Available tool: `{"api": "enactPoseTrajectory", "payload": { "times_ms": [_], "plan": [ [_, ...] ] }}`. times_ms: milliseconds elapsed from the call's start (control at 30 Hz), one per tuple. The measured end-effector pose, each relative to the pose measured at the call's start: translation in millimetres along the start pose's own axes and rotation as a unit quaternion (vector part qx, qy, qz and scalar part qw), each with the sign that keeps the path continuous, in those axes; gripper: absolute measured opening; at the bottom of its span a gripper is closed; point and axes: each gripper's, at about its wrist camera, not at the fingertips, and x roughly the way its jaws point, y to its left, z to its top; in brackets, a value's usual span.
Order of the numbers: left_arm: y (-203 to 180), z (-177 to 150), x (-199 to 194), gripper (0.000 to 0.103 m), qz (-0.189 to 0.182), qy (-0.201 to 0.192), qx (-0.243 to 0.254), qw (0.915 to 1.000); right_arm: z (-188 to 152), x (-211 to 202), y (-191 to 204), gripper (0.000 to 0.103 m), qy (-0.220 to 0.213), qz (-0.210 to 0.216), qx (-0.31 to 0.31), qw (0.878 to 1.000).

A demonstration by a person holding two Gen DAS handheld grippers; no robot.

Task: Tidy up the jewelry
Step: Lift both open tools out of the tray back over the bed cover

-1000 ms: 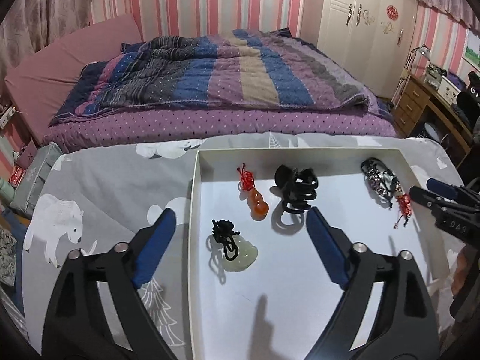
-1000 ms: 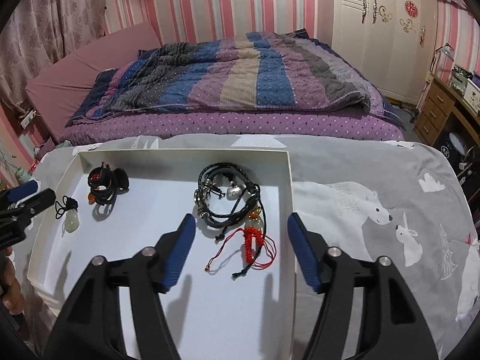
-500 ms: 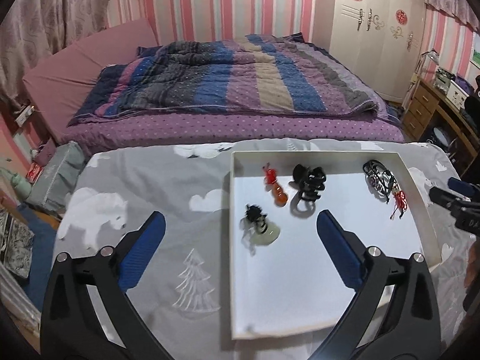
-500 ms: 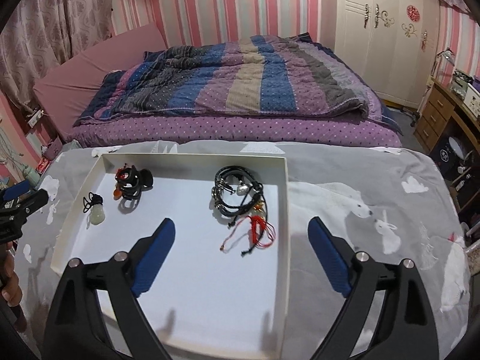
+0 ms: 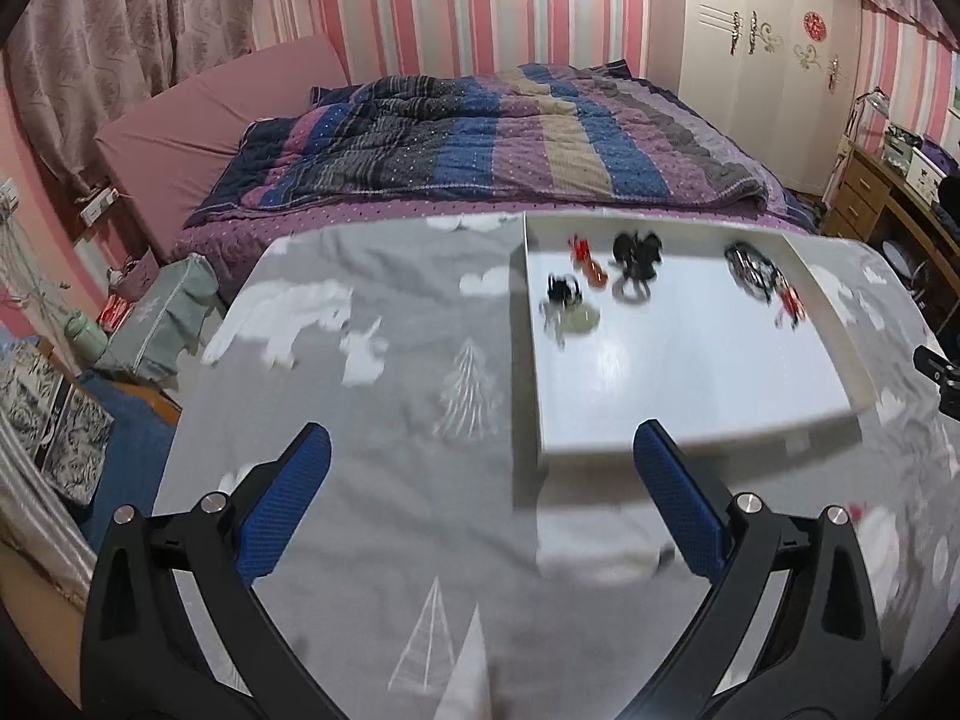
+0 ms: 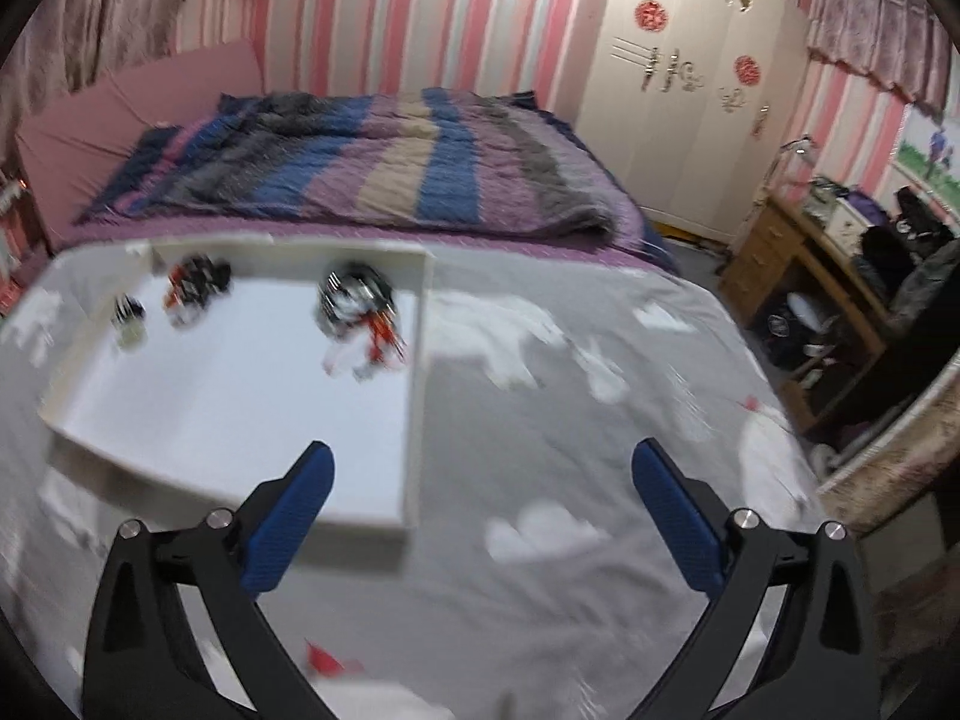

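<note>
Both pulled back off the white tray (image 5: 834,330), left gripper (image 5: 480,501) and right gripper (image 6: 480,504) spread wide with nothing between the blue pads, the right one's jaws having just been opening. Jewelry in the tray's far half: pale pendant (image 5: 567,309), orange gourd charm (image 5: 591,267) and black hair claw (image 5: 639,255) at left, black bracelets (image 5: 753,261) with red cord (image 5: 792,303) at right. Sorting likely finished or paused between pieces; any further pick needs a fresh reach forward over the near rim, jaws kept wide until straddling one piece.

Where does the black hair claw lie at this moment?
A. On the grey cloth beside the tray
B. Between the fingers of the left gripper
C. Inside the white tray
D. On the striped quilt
C: the black hair claw lies inside the white tray, near its far wall, between the orange pendant and the black bracelets.
</note>
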Motion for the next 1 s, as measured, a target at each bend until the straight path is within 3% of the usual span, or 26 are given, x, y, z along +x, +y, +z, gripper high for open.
{"api": "enactPoseTrajectory", "payload": {
  "times_ms": [233, 433, 533, 633, 700, 833, 1000],
  "plan": [
    [0, -54, -27, 0.1, -0.025, 0.018, -0.009, 0.9995, -58, -30, -20, 0.099, 0.013, -0.027, 0.024, 0.999],
    [-4, -96, -44, 0.1, -0.048, 0.038, -0.016, 0.998, -100, -53, -22, 0.099, 0.02, -0.01, 0.037, 0.999],
    [-10, -110, -48, 0.1, -0.055, 0.051, -0.009, 0.9971, -117, -60, -17, 0.099, 0.04, 0.014, 0.04, 0.998],
    [-18, -121, -52, 0.1, -0.064, 0.064, -0.001, 0.9959, -129, -72, -9, 0.099, 0.055, 0.068, 0.047, 0.995],
    [-21, -129, -56, 0.1, -0.073, 0.068, -0.002, 0.995, -134, -84, -1, 0.099, 0.048, 0.08, 0.038, 0.995],
    [-31, -142, -58, 0.1, -0.093, 0.087, 0.007, 0.9918, -150, -91, 22, 0.099, 0.063, 0.049, -0.021, 0.997],
    [-48, -153, -63, 0.099, -0.094, 0.097, 0.042, 0.99, -154, -98, 28, 0.099, 0.076, 0.072, -0.031, 0.994]
  ]
}}
